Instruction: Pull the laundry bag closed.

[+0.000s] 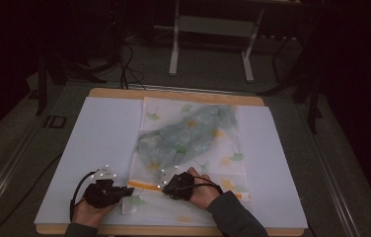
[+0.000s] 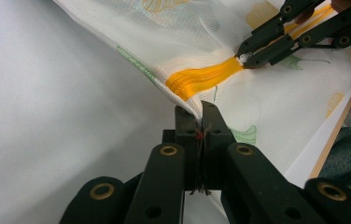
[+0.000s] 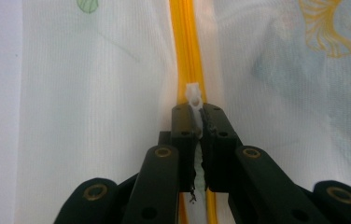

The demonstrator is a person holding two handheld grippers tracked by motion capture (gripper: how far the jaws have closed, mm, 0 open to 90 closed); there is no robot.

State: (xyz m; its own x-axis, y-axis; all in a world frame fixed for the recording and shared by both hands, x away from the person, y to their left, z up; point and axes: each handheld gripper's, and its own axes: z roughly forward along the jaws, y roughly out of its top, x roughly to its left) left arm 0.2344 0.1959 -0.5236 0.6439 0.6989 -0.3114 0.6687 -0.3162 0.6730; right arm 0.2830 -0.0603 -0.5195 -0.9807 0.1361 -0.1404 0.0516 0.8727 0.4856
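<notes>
From the high view, a white mesh bag [image 1: 188, 148] printed with green and yellow leaves lies flat on a white sheet [image 1: 99, 148] covering the table [image 1: 173, 93], with something grey-blue bundled inside it. An orange zipper [image 1: 141, 184] runs across the bag's near end. The left gripper [image 1: 119, 191] sits at the bag's near left corner, and the right gripper [image 1: 166, 183] rests on the zipper line a little further along, just right of the left one.

In the left gripper view, the left gripper [image 2: 200, 114] has its jaws pressed together on the corner of the bag [image 2: 187, 37], where the zipper [image 2: 206, 77] ends, and the fabric lifts slightly toward it. Beyond, the right gripper [image 2: 247, 55] meets the zipper at the point where the closed orange band stops.

In the right gripper view, the right gripper [image 3: 197, 114] has its jaws closed narrowly on the small white zipper pull [image 3: 194, 95], with the zipper [image 3: 186, 51] running straight ahead of it across the bag [image 3: 94, 93].

This looks like the zipping step, though whether the bag is being opened or closed cannot be told. The next move probably calls for sliding the pull steadily along the zipper while the left gripper keeps the corner taut, so the mesh does not bunch or snag.
</notes>
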